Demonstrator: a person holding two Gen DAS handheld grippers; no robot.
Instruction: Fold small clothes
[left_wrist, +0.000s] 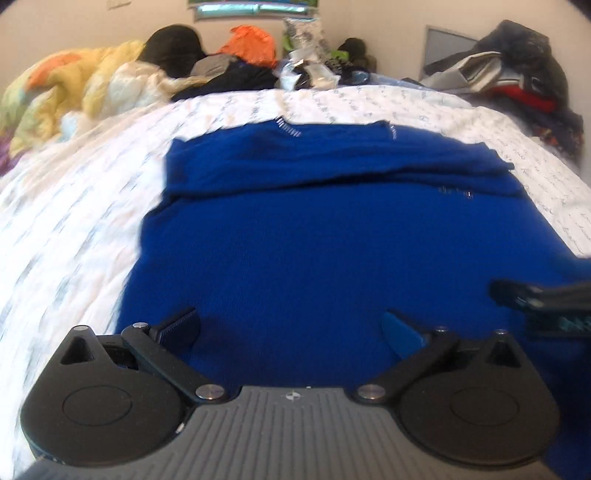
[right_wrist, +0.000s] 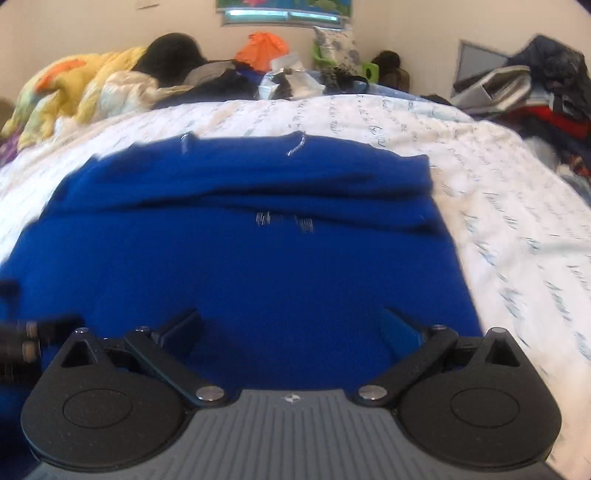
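Blue garment spread on the bed, both grippers spread wide above its near hem.

The bed sheet (left_wrist: 74, 206), white with script print, fills both views; clutter of clothes sits along its far edge at 12 o'clock. The blue garment (left_wrist: 314, 236) lies flat at centre, its long axis apparently running from 6 to 12 o'clock, its far end, marked with pale stitching, pointing to 12 and already doubled into a band across the top. The left gripper (left_wrist: 291, 328) and right gripper (right_wrist: 291, 328) hover over the near part, fingers apart, pinching nothing. To fold well, I judge each should take a near corner, lift evenly, and carry it toward 12 o'clock, keeping edges aligned.
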